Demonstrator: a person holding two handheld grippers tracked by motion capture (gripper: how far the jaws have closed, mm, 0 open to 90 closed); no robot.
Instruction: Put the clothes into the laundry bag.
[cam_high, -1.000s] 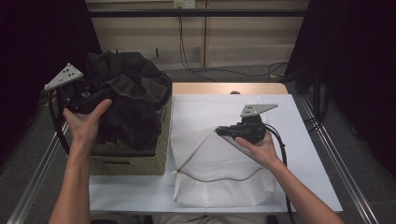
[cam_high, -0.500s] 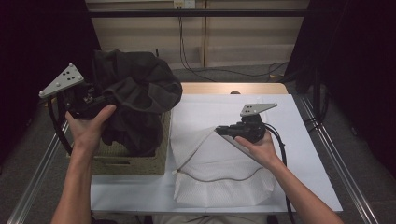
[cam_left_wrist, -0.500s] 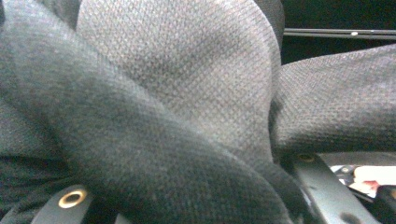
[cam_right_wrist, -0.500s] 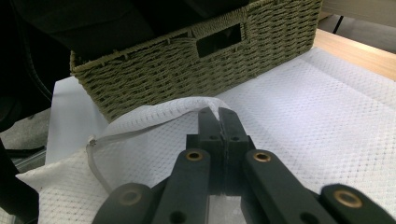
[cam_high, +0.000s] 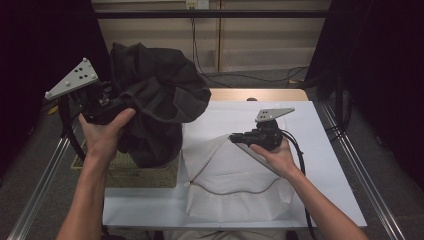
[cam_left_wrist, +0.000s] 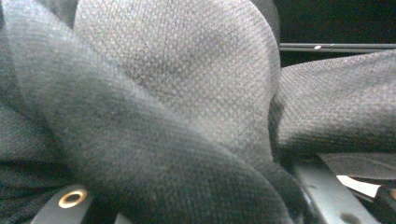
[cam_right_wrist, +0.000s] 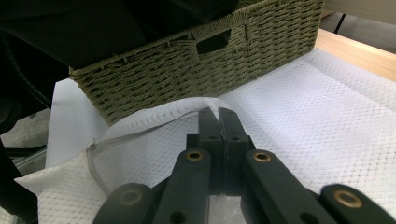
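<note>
High view: left gripper (cam_high: 102, 100) sits at left centre of the frame, raised above the basket (cam_high: 145, 169), fingers clamped on a bunch of dark cloth (cam_high: 155, 107). The cloth hangs in a big crumpled mass from the gripper down into the basket, its lower end inside the rim. In the left gripper view the cloth (cam_left_wrist: 177, 102) lies bunched right over the fingers, so their gap can't be read there.

Right gripper (cam_high: 240, 138) is at centre right, low over the surface (cam_high: 320, 150), fingers fully closed on the edge of the white bag (cam_high: 235, 185). The right gripper view shows the two fingers (cam_right_wrist: 208, 126) pressed together on the bag's hemmed rim (cam_right_wrist: 159, 116), lifting it a bit; a drawstring runs along the hem. The rest of the bag lies flat, lower centre of the frame, just right of the basket.

The woven basket stands on the left part of the surface, touching the bag's corner. The surface is white, with metal rails on both sides and a strip of wood at its far edge. Room: dark curtains left and right, pale wall panels at top centre, cables on the grey floor behind.
</note>
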